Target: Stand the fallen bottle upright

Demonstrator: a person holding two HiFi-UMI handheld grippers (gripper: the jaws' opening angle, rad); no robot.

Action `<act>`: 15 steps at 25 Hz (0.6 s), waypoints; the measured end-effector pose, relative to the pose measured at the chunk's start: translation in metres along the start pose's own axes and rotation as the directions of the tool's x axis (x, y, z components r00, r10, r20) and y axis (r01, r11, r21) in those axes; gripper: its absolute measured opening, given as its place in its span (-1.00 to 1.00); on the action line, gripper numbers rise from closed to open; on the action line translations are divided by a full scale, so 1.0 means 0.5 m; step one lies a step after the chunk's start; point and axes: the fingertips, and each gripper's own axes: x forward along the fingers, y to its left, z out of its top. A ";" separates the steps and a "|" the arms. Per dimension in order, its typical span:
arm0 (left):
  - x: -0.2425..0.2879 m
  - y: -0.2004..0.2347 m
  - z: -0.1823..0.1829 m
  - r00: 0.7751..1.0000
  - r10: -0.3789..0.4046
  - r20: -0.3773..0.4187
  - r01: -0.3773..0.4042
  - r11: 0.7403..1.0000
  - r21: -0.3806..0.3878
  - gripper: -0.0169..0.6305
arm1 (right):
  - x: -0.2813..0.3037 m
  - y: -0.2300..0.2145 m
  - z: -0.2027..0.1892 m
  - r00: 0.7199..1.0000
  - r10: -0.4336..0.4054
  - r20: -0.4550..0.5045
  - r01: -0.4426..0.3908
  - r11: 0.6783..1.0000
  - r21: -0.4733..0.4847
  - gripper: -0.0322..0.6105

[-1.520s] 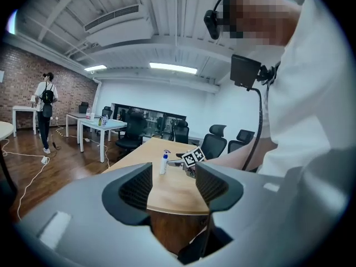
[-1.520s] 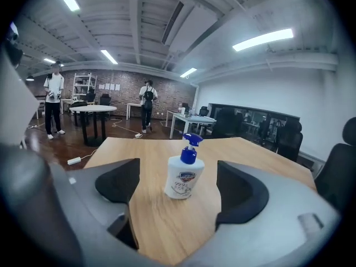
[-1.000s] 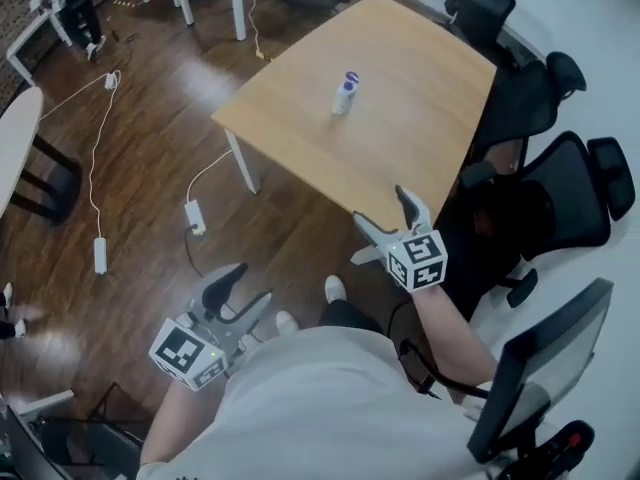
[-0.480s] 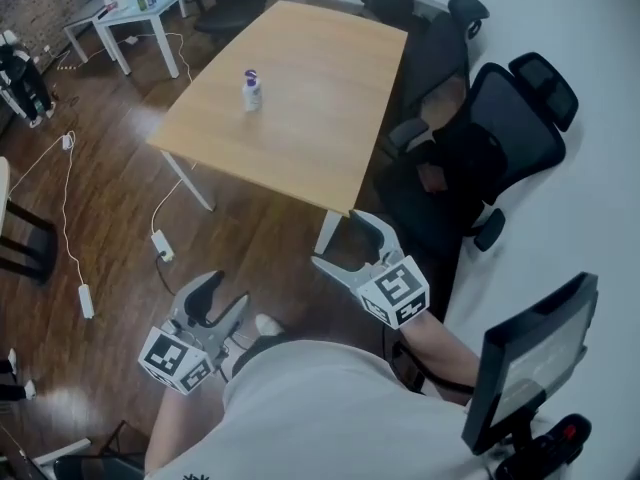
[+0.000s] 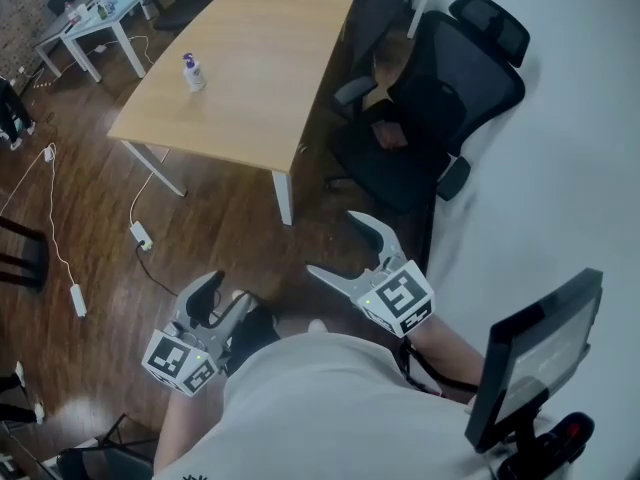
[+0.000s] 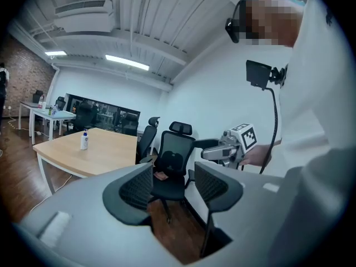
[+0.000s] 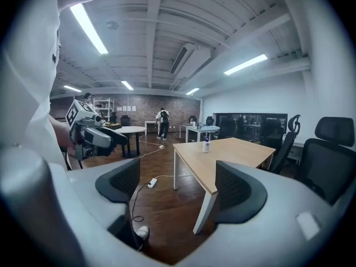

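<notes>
Both grippers hang low at the person's waist, well away from the work surface. The left gripper (image 5: 222, 298) has its jaws a modest way apart with nothing between them; its own view looks through the gap at a black office chair (image 5: 440, 98) and a strip of dark floor. The right gripper (image 5: 340, 246) is spread wide and just as empty, its jaws framing the near corner of the table (image 5: 260, 78) and one white leg.

And there's the bottle (image 5: 192, 72): white with a purple cap, standing upright on the light wooden tabletop, toward the far left side, well apart from both grippers. Nothing else sits on that surface.

Round the room now. The floor (image 5: 220, 218) is dark wood planking. A white power strip (image 5: 140, 234) lies on it beside the table's left leg, a cable trailing off it. The black mesh chair is pushed in at the table's right side, against a plain white wall (image 5: 570, 148). A dark monitor (image 5: 540, 348) juts in at the person's lower right. White desks (image 5: 110, 8) stand beyond the table, with small items on them too blurred to name. In the right gripper view there's a brick back wall (image 7: 144, 105), a round white table (image 7: 130, 130), long ceiling strip lights (image 7: 89, 29), and a person (image 7: 163, 121) standing in the distance.
</notes>
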 end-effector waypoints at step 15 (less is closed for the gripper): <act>0.010 -0.098 -0.009 1.000 -0.019 -0.024 0.020 0.999 0.035 -0.24 | -0.112 0.022 -0.006 0.999 -0.006 0.042 0.005 1.000 0.021 0.41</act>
